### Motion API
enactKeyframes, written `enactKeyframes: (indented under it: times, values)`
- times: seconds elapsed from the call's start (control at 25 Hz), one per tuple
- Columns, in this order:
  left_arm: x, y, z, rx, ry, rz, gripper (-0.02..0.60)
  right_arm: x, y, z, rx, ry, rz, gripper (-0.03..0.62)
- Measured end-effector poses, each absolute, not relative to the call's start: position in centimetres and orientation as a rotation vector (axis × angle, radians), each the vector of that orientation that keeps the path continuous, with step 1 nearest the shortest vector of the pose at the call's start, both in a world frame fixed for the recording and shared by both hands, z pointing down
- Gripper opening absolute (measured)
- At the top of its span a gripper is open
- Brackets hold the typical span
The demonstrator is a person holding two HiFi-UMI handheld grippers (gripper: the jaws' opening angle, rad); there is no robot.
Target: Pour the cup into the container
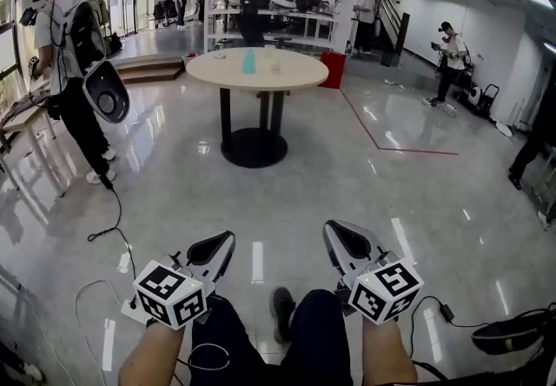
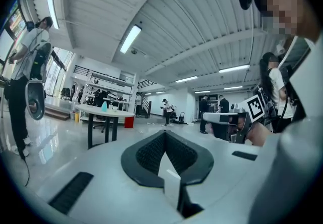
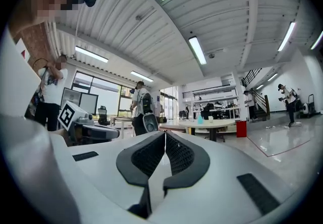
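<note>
A round beige table [image 1: 257, 69] stands far ahead across the glossy floor. On it are a pale blue cup-like object [image 1: 249, 61] and a small clear container [image 1: 275, 63] beside it; both are too small to make out in detail. The same table [image 2: 105, 111] shows at the left of the left gripper view, and the table [image 3: 202, 125] shows far off in the right gripper view. My left gripper [image 1: 221, 247] and right gripper [image 1: 341, 236] are held low, level, near my knees, far from the table. Both are shut with nothing between the jaws.
A person with a backpack [image 1: 74, 54] stands at the left near a bench [image 1: 22, 115]. Other people stand by the stairs [image 1: 365, 15] and at the right [image 1: 450, 58]. A red bin [image 1: 334, 69] sits behind the table. Cables [image 1: 109, 228] trail on the floor at the left.
</note>
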State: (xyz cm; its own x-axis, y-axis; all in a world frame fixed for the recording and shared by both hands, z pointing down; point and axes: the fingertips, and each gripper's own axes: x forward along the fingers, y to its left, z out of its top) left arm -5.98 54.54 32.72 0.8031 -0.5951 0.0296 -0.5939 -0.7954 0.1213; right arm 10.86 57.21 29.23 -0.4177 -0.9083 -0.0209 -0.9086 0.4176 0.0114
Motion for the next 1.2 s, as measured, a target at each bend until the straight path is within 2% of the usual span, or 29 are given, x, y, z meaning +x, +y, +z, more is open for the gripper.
enactKeyframes:
  times: [0.4,0.68,1.2]
  values:
    - [0.6,42.5,34.0,2.891,-0.837,0.012,0.0,16.1,45.4,31.0,-1.742,2.592,-0.015,0.006]
    - [0.3,35.6,32.1,2.902,-0.897,-0.005,0.001,16.5,37.1,30.1,-1.71,2.578,-0.038,0.006]
    - [1.4,14.5,32.1,2.863,-0.988,0.0,0.002,17.3,15.3,29.8,-1.623,2.644,-0.016,0.006]
